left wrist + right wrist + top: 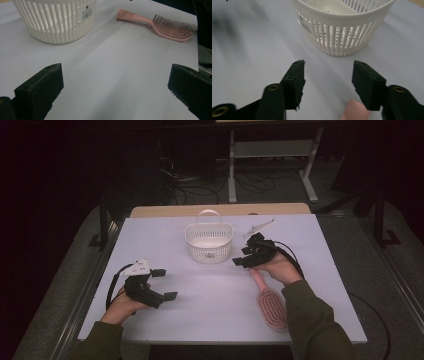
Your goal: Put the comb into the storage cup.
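Note:
A white slatted basket (209,242) with a handle stands at the table's far middle. A pink hairbrush (270,305) lies at the near right, bristles up, its handle pointing toward the basket. My right gripper (241,257) hovers over the handle's far end, just right of the basket. In the right gripper view its jaws (328,80) stand apart, with the pink handle tip (354,110) low between them and untouched, and the basket (342,27) ahead. My left gripper (165,284) rests at the near left, open and empty. Its view (115,85) shows the basket (57,22) and the brush (172,28).
The white table (200,310) has bare surface between the two hands and in front of the basket. A wooden edge (220,210) runs along its far side. Beyond it are cables on the floor and a metal shelf frame (272,150).

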`<state>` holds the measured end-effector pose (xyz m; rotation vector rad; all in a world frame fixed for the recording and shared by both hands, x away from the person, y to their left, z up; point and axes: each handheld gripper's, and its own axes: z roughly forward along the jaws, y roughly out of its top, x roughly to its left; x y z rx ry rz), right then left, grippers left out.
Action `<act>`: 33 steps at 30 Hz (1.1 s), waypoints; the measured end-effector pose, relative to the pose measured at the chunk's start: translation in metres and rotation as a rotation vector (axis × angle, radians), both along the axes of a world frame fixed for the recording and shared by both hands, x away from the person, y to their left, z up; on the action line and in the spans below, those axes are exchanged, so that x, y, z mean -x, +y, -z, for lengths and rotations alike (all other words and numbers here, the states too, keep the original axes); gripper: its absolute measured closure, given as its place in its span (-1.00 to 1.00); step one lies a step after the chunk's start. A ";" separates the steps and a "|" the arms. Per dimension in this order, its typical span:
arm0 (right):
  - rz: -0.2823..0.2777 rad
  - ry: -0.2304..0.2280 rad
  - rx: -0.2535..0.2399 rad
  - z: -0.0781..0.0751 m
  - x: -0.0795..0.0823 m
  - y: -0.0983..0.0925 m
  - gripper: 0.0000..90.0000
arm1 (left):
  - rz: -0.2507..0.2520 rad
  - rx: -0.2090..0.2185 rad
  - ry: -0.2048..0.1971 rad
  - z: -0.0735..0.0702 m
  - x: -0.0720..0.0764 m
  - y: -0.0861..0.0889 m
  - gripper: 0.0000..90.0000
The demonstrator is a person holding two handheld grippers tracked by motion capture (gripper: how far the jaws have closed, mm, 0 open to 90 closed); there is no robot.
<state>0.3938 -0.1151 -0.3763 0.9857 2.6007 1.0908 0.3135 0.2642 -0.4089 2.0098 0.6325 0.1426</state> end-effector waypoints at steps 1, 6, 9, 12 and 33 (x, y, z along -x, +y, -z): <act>-0.002 0.002 0.001 0.000 0.000 0.000 0.07 | 0.000 0.000 0.000 0.000 0.000 0.000 -1.00; 0.002 0.003 0.011 0.001 -0.001 0.000 0.34 | -0.001 0.001 0.001 0.000 0.000 0.000 -1.00; 0.001 0.009 0.019 0.002 -0.003 -0.001 0.57 | -0.002 0.000 0.001 0.000 0.000 0.000 -1.00; -0.003 0.014 0.032 0.004 -0.004 0.000 0.71 | -0.002 -0.001 0.000 0.000 0.000 0.000 -1.00; -0.012 0.024 0.097 0.014 -0.010 0.001 0.98 | -0.001 -0.003 0.001 0.000 0.000 0.000 -1.00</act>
